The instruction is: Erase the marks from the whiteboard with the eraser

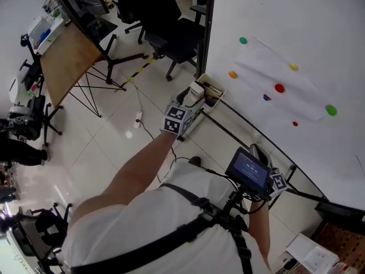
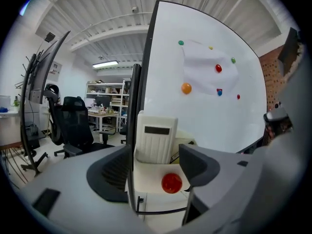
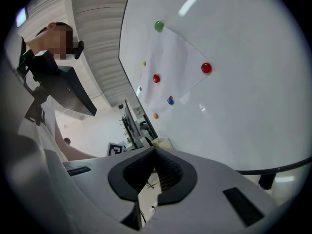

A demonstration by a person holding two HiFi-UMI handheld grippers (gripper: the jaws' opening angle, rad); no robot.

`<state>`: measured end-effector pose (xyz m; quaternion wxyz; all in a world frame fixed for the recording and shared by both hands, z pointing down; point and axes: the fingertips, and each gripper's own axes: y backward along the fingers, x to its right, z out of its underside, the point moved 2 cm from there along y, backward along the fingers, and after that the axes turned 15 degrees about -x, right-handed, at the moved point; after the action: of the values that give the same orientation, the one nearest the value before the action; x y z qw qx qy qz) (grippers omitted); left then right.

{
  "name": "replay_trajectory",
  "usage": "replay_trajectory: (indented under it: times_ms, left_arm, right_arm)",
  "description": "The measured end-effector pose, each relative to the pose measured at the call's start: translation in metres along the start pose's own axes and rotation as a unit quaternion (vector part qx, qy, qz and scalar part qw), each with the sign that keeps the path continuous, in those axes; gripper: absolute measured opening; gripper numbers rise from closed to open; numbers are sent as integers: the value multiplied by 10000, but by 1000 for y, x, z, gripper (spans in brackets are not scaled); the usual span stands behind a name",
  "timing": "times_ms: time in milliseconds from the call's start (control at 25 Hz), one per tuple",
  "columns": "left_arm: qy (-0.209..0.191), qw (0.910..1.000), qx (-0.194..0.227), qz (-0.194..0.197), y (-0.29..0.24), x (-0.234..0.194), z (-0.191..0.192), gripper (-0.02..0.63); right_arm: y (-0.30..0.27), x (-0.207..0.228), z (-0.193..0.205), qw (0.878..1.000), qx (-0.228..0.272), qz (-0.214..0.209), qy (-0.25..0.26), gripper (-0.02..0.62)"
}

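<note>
The eraser stands on end in the tray at the whiteboard's edge. Its long axis is upright and its ribbed face is toward the left gripper, with a red magnet in front. That gripper's jaws gape, touching nothing; the right gripper's jaws are together and empty.

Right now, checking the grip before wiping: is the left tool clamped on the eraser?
No, the left tool has its jaws wide apart, and the eraser stands upright ahead of them, ungripped.

One whiteboard, seven magnets on it, one paper sheet, one eraser, two grippers.
</note>
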<state>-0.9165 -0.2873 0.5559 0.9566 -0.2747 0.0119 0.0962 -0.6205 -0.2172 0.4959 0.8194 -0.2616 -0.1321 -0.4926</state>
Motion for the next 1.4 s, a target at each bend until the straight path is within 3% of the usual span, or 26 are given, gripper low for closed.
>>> replay_trajectory:
  times_ms: [80,120,400,600,840,1240,1400]
  left_arm:
    - [-191,9998,-46,48,-7,0,-2,318]
    - [-356,9993,-70,27,-9,-1,-3,277]
    - [-1365,9894,-82,-490,-6,-11,-14,258]
    - [-1480,9875,193,-501,-5,-2,-26,249]
    - [-1553,9849,631,-424,16,3,-46,247]
    - [-1691,9818,518,693,25,116,-16,247]
    - [-1900,9719,422,1325,47,219,16,247]
  right_arm:
    - [-4,1,1,9999,14,147,-75,21]
    - [-7,2,1,9997,16,218,-122,21]
    - [-27,-2,7,9977,-107,571,-359,21]
    - [-21,7,13,9961,-13,791,-381,21]
    - [-19,27,26,9972,102,681,-289,21]
    - [60,19,47,9912,528,1124,-461,21]
    - [143,6,84,9860,831,1304,-625,21]
